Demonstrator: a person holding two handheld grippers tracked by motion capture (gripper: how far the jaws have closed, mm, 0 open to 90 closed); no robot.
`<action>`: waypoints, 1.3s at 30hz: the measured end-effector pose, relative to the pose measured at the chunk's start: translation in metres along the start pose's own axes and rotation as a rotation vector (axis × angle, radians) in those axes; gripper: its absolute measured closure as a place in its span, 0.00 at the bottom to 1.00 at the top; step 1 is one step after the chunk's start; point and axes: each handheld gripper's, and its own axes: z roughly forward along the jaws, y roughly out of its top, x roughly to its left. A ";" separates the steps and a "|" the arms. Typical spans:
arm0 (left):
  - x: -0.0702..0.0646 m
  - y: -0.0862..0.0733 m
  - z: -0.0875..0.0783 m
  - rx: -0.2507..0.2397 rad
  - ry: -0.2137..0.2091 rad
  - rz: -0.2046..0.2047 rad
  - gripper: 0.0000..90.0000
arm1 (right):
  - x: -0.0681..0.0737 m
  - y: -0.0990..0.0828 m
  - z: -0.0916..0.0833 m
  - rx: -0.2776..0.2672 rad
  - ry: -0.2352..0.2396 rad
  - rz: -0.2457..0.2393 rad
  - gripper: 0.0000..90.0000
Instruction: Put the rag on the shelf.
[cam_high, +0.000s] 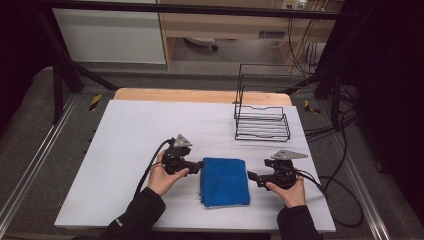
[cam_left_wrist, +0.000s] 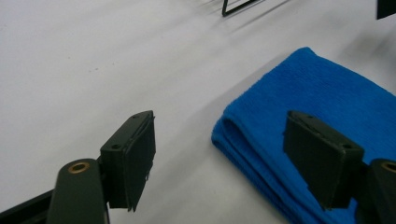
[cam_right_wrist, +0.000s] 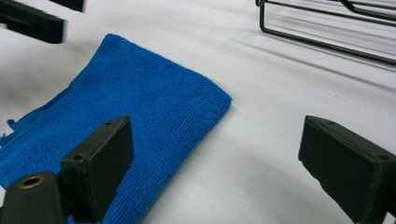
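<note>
The folded blue towel (cam_high: 224, 181) lies flat on the white counter (cam_high: 130, 135) between both tools; the left hand-held gripper (cam_high: 199, 165) is spread at its left edge, the right hand-held gripper (cam_high: 251, 176) spread and empty just beside its right edge; judging by this, folding looks finished; next comes gripping an edge, perhaps toward the wire rack (cam_high: 262, 125).

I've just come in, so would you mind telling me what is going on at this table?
A person holds a gripper in each hand on either side of a folded blue towel on the white table. The left gripper is at the towel's left edge, the right gripper just off its right edge. Both have open jaws and grip nothing. A wire rack stands beyond.
</note>
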 end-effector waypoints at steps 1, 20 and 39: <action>0.000 0.001 0.003 0.003 0.001 -0.003 0.31 | 0.000 -0.001 0.000 -0.004 -0.002 -0.005 0.10; 0.004 -0.004 0.037 0.110 -0.062 -0.033 0.78 | -0.002 0.002 0.005 0.002 0.000 0.006 0.11; -0.003 -0.008 0.037 0.101 -0.071 -0.008 0.91 | -0.012 0.021 0.056 0.097 -0.045 0.028 0.54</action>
